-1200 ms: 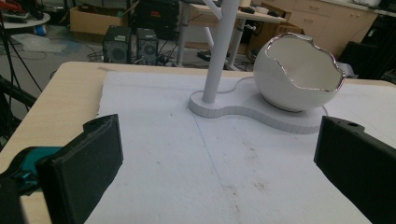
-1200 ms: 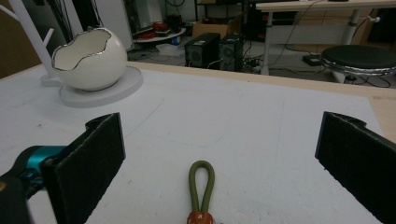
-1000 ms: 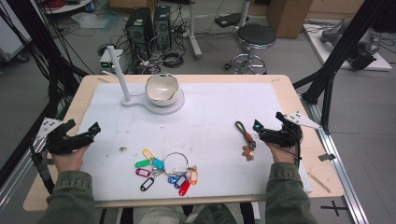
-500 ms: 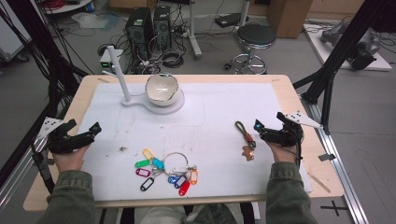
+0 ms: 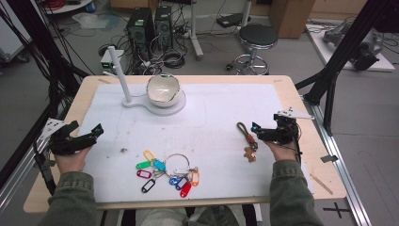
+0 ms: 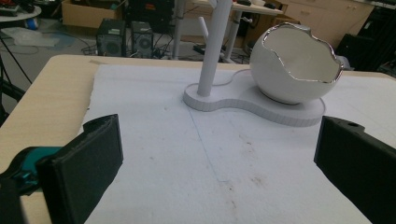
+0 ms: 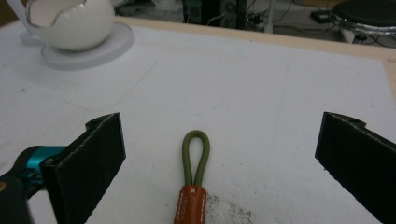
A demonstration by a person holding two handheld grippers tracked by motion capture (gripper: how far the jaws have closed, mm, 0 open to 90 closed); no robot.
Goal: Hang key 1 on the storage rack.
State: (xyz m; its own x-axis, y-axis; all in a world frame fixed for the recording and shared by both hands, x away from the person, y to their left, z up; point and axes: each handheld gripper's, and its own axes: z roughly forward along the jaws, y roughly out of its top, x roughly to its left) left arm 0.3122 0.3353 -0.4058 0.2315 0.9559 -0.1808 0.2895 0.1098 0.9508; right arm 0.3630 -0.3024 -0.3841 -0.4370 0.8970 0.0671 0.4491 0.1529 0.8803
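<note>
A keychain strap (image 5: 247, 137) lies on the white mat (image 5: 211, 117). It has an olive cord loop (image 7: 196, 154), a brown leather band (image 7: 190, 205) and a small brown charm at its near end. My right gripper (image 5: 268, 126) is open just to the strap's right, and its jaws stand wide on either side of the loop (image 7: 219, 163) without touching it. At the table's left edge my left gripper (image 5: 84, 128) is open and empty over bare mat (image 6: 215, 158). A key ring with several coloured tags (image 5: 170, 169) lies near the front middle.
A white egg-shaped bowl (image 5: 163, 90) sits on a white stand base (image 5: 141, 101) with an upright post (image 5: 118, 70) at the back left. It also appears ahead of the left jaws (image 6: 294, 65). Small specks (image 5: 123, 150) dot the mat. The wooden table edge (image 5: 301, 183) surrounds the mat.
</note>
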